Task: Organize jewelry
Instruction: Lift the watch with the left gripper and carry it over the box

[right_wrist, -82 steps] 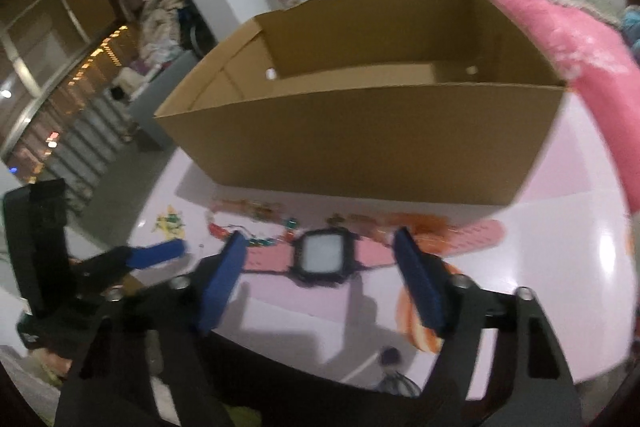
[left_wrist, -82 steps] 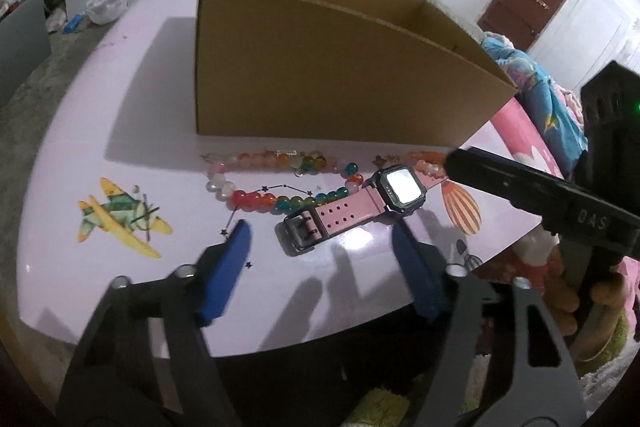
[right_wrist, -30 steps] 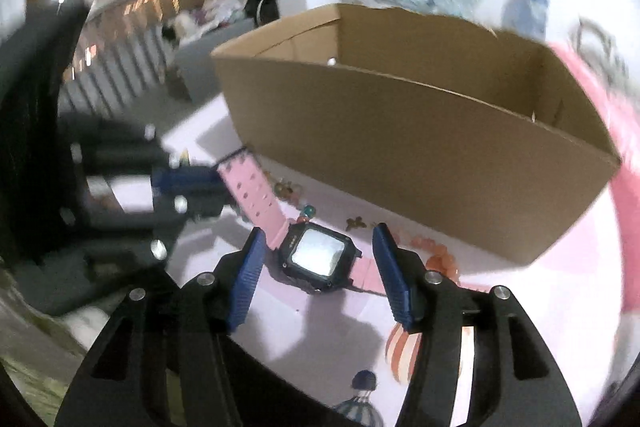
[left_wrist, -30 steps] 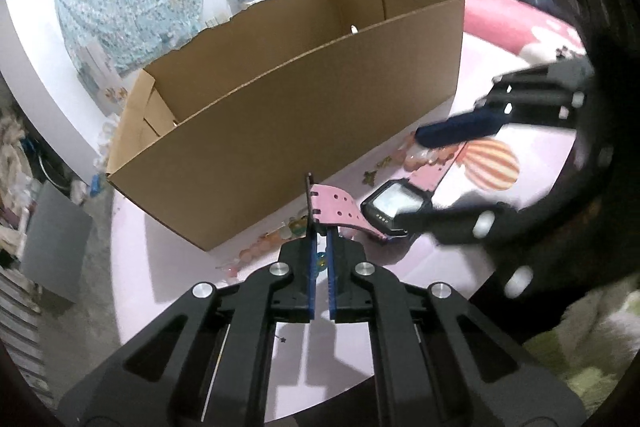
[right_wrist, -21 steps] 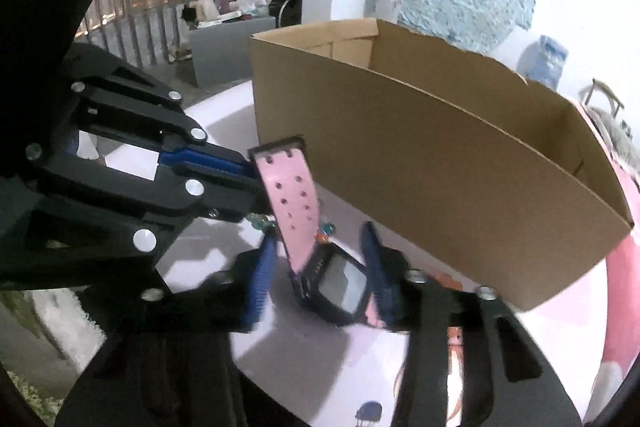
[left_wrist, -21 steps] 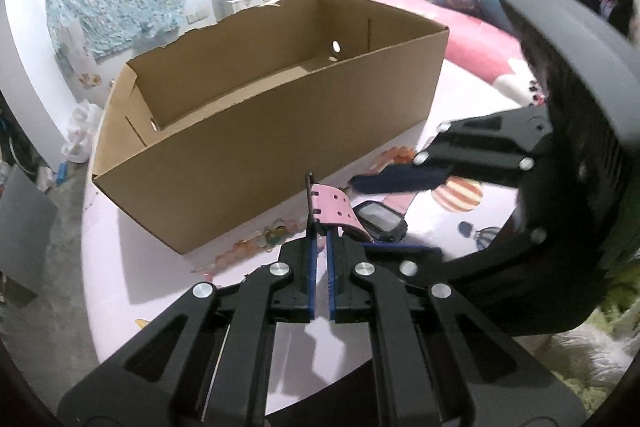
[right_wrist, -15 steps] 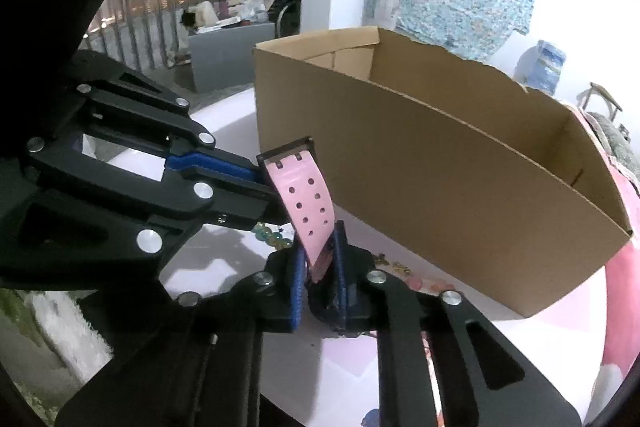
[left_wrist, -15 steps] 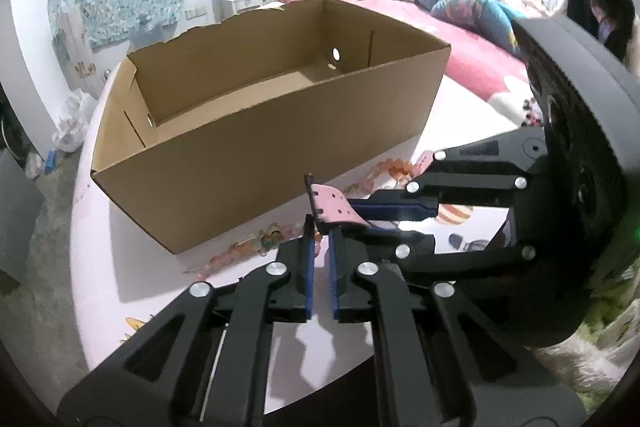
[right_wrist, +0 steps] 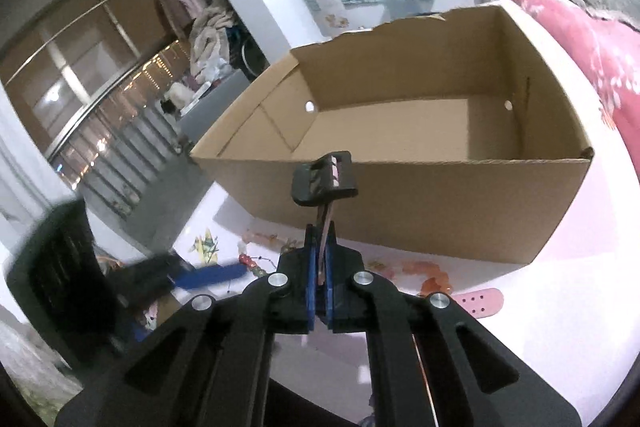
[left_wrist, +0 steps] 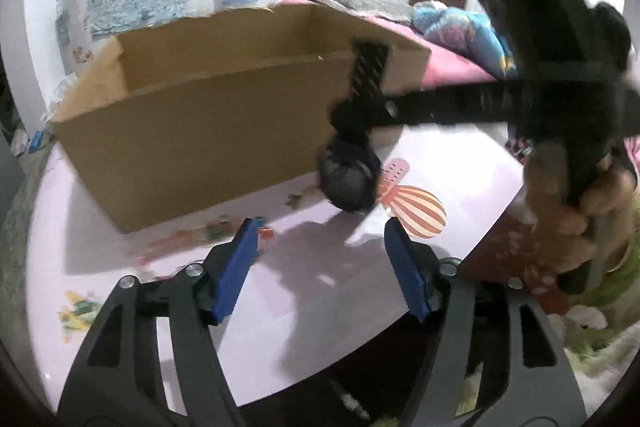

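My right gripper (right_wrist: 319, 259) is shut on the pink watch strap; the black buckle end (right_wrist: 324, 183) stands up above its fingers, in front of the open cardboard box (right_wrist: 400, 195). In the left wrist view the watch (left_wrist: 350, 175) hangs dark and blurred from the right gripper (left_wrist: 352, 115), above the table and near the box's front wall (left_wrist: 200, 147). My left gripper (left_wrist: 320, 259) is open and empty, low over the table. Bead bracelets (left_wrist: 216, 231) lie on the table in front of the box.
The pink round table (left_wrist: 120, 267) has printed balloon (left_wrist: 416, 211) and plane pictures. A loose pink strap end (right_wrist: 478, 301) shows at the table's right. Orange beads (right_wrist: 428, 273) lie by the box. A pink bed (right_wrist: 580, 39) stands behind.
My left gripper has let go of the strap and opened. My right gripper has shut on the watch strap and lifted the watch off the table toward the box.
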Demonstrator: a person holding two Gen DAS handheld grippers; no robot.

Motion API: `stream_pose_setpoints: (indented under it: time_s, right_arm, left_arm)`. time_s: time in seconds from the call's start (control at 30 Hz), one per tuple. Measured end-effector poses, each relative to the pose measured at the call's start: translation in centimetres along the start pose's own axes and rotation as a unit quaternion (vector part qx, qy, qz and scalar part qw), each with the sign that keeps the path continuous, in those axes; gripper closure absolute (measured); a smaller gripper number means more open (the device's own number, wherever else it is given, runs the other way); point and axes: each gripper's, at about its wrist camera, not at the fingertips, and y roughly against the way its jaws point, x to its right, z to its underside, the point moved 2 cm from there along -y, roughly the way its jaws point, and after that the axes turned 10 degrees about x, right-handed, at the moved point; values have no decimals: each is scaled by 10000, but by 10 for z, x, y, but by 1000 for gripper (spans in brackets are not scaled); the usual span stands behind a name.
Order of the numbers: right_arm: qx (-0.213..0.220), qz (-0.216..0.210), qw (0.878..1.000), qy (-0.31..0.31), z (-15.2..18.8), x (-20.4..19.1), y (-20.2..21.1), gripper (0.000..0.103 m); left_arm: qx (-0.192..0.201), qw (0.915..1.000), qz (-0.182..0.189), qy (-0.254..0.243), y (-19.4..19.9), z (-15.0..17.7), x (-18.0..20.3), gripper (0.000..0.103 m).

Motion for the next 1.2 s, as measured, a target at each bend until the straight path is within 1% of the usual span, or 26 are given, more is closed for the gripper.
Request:
stream_pose_setpoints:
  time_s: [0.1,0.2,0.27,0.4,0.47,0.5,0.6,0.67,0.7,0.73,0.8,0.87,0.9,0.97,1.07,1.1,1.2]
  right_arm:
    - [25,37,10000,-8,-5,-5,2,99]
    - [96,34,9999,37,-17,-13,8,99]
    - [198,82,9997,147,-22,-18,23,99]
    - [430,49,9985,343,-38,-34,46,99]
    - [563,17,9975,435,-47,-43,58,99]
    - [632,-38,9969,466,-53,-47,65,99]
    - [811,-241,9951,509,-68,-58,79,99]
    - [903,-371,9938,530,-77,-64,86,99]
    - [931,-447,9932,528,-80,-66,89,99]
    - [965,-576,9924,499,-85,-69,92,99]
    - [1012,-754,9908,480,-93,-74,96,99]
    - [1045,-900,9891,522,-102,-81,98,99]
    - [1044,-965,9883,552,-106,-85,99,99]
    - [1035,-1111,9867,585,-113,-93,99,99]
    - [1071,-1246,9841,677,-121,-103,103,99]
    - [1071,-1306,9832,686,-124,-105,103,99]
    - [1117,-1438,9804,748,-133,-110,107,99]
  left_arm:
    - [83,9999,-1,-125,-18,2,15,40]
    - [311,9994,14,-155,-30,-4,26,40]
    - [402,9991,-47,-145,-33,-7,28,40]
    - [675,9977,-5,-10,-35,-21,28,41]
    - [833,9965,-1,-40,-35,-27,33,45]
    - [886,9960,-10,-89,-34,-31,35,50]
    - [1032,9945,-42,-163,-31,-37,43,51]
    - [1175,9927,-134,-235,-23,-42,46,52]
    - [1214,9921,-181,-262,-20,-43,45,54]
    - [1256,9911,-300,-317,-17,-45,46,58]
    - [1332,9894,-432,-378,-10,-49,45,59]
    - [1408,9866,-695,-453,-5,-55,45,61]
    - [1437,9857,-738,-470,0,-58,40,61]
    - [1535,9823,-943,-512,5,-65,38,67]
    - [1602,9780,-1210,-563,7,-72,35,79]
    - [1619,9757,-1350,-600,9,-76,32,85]
    - [1611,9709,-1655,-634,14,-83,20,85]
